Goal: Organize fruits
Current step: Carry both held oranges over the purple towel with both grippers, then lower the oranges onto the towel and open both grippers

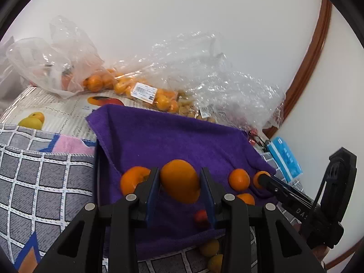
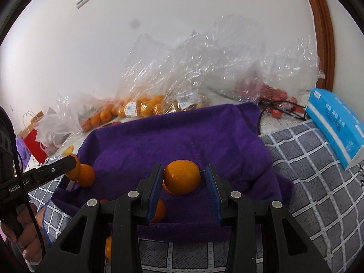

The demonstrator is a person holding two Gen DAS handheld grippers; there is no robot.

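Because both held fruits are round and pinched only at their sides, either could roll out and knock the loose fruit off the towel.

Left wrist view: left gripper point(image 1: 179, 183), fingers point(image 1: 151, 190) part-open, closed on a large orange point(image 1: 179, 180) held above the purple towel point(image 1: 173, 136). Risk: the orange sits near the tips and tilts, so it could slip out. A persimmon point(image 1: 133, 179) lies just beside the left finger; two small oranges point(image 1: 238, 179) to the right; a small red fruit point(image 1: 201, 218) below. Right gripper point(image 1: 264, 179) enters from the right, its tip against a small orange.

Right wrist view: right gripper point(image 2: 184, 177), narrowly open, around an orange point(image 2: 182, 176). One pad touches; at the other, only a stem seems to bridge the gap, so the hold may be loose. Bagged fruit point(image 2: 145, 107) lies behind the towel point(image 2: 182, 136).
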